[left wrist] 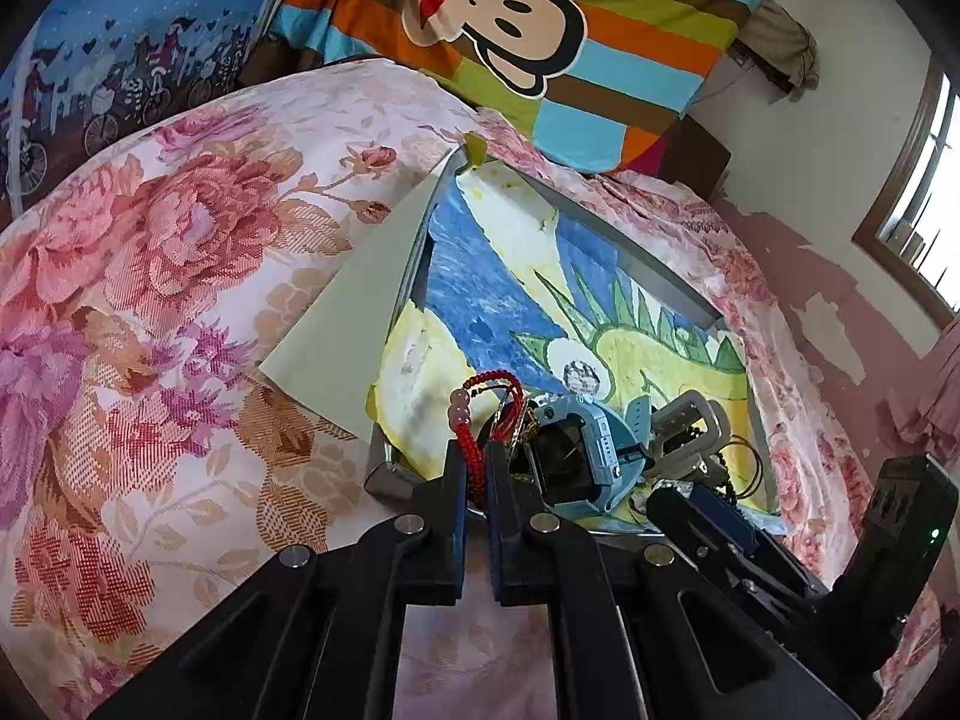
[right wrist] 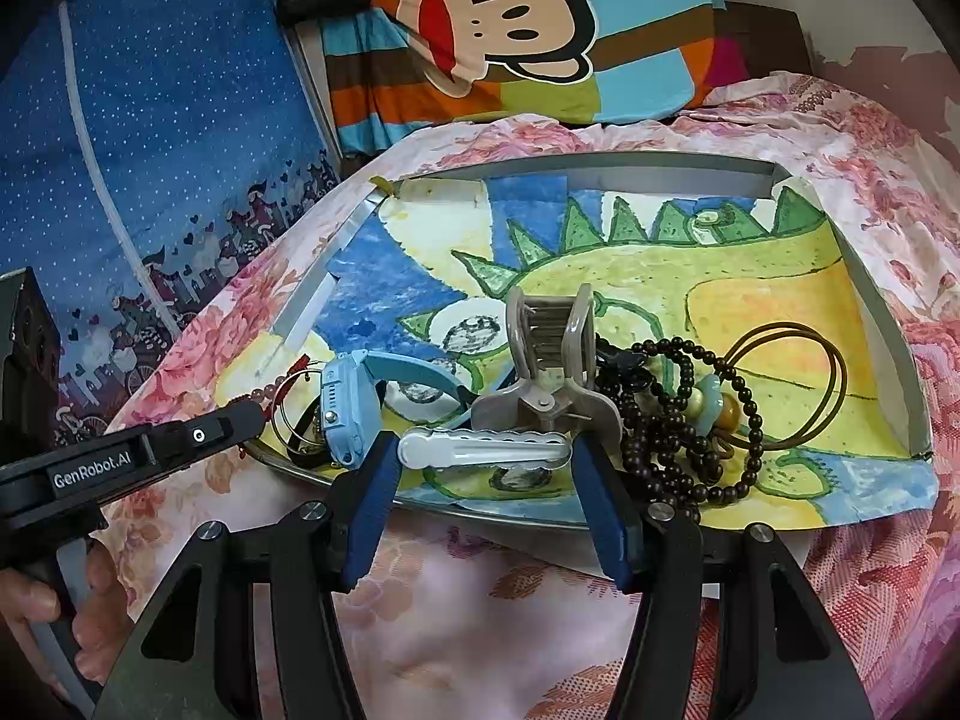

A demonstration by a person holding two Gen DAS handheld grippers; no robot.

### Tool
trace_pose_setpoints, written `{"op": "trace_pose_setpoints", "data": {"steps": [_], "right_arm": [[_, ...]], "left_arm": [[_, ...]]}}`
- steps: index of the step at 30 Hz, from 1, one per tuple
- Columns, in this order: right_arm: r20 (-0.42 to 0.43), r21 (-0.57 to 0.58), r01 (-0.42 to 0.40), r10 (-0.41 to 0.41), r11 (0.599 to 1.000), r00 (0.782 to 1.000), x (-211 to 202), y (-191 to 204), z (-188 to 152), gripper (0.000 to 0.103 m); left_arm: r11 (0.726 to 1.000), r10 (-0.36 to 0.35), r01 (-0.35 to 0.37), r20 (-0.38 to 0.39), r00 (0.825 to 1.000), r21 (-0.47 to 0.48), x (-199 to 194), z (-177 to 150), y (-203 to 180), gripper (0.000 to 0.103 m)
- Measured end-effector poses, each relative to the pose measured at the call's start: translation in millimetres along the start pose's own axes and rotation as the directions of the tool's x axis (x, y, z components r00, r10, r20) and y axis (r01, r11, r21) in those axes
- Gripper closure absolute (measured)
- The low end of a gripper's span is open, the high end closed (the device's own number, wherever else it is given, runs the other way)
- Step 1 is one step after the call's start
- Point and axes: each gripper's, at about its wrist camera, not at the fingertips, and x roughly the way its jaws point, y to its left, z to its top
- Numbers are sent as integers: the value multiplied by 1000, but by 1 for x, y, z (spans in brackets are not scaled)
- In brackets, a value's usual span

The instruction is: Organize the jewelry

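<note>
Jewelry lay heaped in a shallow tray (right wrist: 630, 163) lined with a child's dinosaur painting, the tray resting on a flowered bedspread (left wrist: 180, 252). In the right wrist view the pile ran across the near half: a blue watch (right wrist: 339, 405) at about 9 o'clock, a grey claw clip (right wrist: 549, 360) in the middle, a white hair clip (right wrist: 483, 447) just in front of it, dark wooden beads (right wrist: 666, 420) toward 3 o'clock, with brown hair ties (right wrist: 798, 372) beyond them.

The left gripper (left wrist: 477, 480) was pinching a red cord bracelet (left wrist: 471, 450) at the tray's near left corner; its pads were pressed together on the cord, and pink beads (left wrist: 457, 408) strung on it stood just above the fingertips. The right gripper (right wrist: 486, 480) was spread wide, one pad to either side of the white hair clip, apparently not yet touching it.

By my judgement the step in hand was picking pieces out of the tangle, one per gripper. The next move would call for lifting the bracelet slowly, since it lay against the watch and a gold ring (right wrist: 294, 414), and for closing the right pads squarely across the hair clip's ends.
</note>
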Motion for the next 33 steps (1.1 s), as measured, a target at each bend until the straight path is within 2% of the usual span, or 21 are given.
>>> {"op": "trace_pose_setpoints", "data": {"steps": [3,6,12,13,14,16,17,21,24,26,28,33], "right_arm": [[7,15,-5,5,1000,1000,-2,-4,-1,49],[19,33,-9,8,999,1000,-5,-8,-1,49],[50,66,-7,3,998,999,-12,-14,-2,49],[58,71,-7,3,997,998,-14,-15,-2,48],[62,73,-5,1,997,998,-15,-16,-2,48],[74,77,1,-7,997,997,-18,-17,-2,45],[87,80,6,-13,997,996,-21,-17,-3,44],[136,86,29,-41,996,990,-36,-20,-2,34],[172,78,57,-69,995,983,-51,-19,0,27],[191,67,77,-88,995,978,-62,-18,-1,18],[219,66,90,-102,994,970,-77,-19,-1,5],[280,73,86,-103,994,955,-116,-20,-2,2]], "left_arm": [[1000,-5,5,-4,1000,3,0,1,1,97],[999,-40,40,-11,999,-5,-1,2,2,89],[996,-87,88,-9,996,28,-6,1,-7,61],[995,-97,97,-5,995,31,-8,0,-9,53],[995,-98,98,2,995,35,-10,0,-10,43],[997,-72,71,15,997,38,-13,0,-12,31],[997,-62,61,20,998,39,-15,0,-12,31],[998,-50,49,30,998,28,-22,1,-9,29],[999,-25,22,60,998,48,-35,2,-12,18],[998,-13,6,98,995,70,-48,2,-17,8],[995,-10,-3,134,991,99,-60,1,-23,5],[978,20,-67,229,973,197,-97,-12,-44,0]]}}
